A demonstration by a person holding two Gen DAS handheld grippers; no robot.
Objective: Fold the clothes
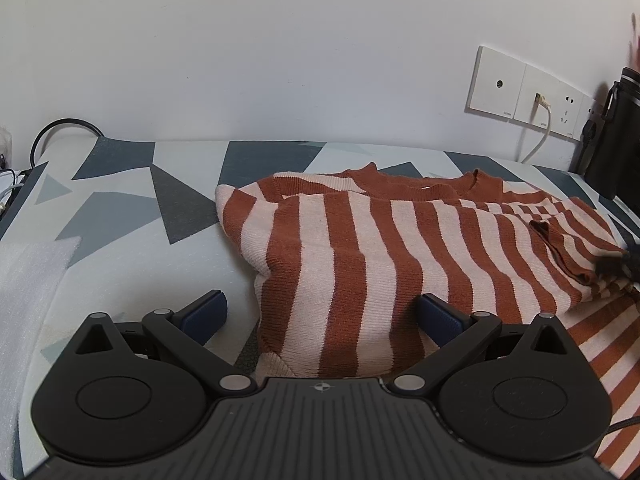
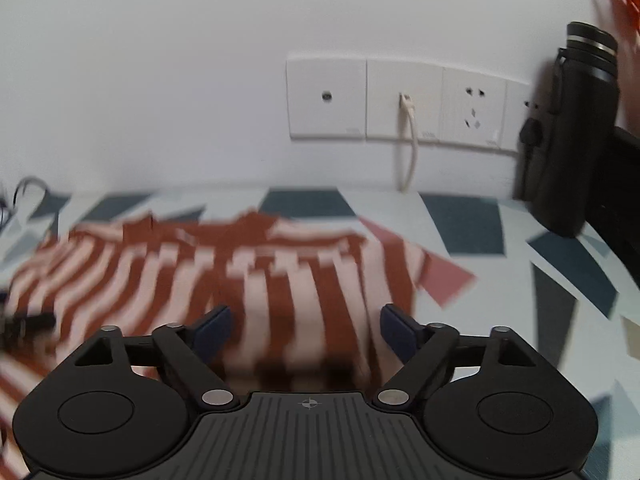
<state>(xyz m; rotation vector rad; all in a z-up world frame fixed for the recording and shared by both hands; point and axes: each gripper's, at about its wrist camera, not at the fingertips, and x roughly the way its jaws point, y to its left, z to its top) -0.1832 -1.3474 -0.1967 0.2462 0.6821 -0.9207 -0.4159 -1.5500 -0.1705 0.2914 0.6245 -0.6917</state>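
Wall sockets [image 2: 400,100], black flask [image 2: 576,132] behind sweater [image 1: 400,248].

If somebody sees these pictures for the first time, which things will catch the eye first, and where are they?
The rust-and-cream striped sweater stands out first, lying partly folded on the geometric-patterned cover. Behind it, white wall sockets with one white cable plugged in, and a black bottle at the far right. Both grippers stand open near the sweater's front edge.
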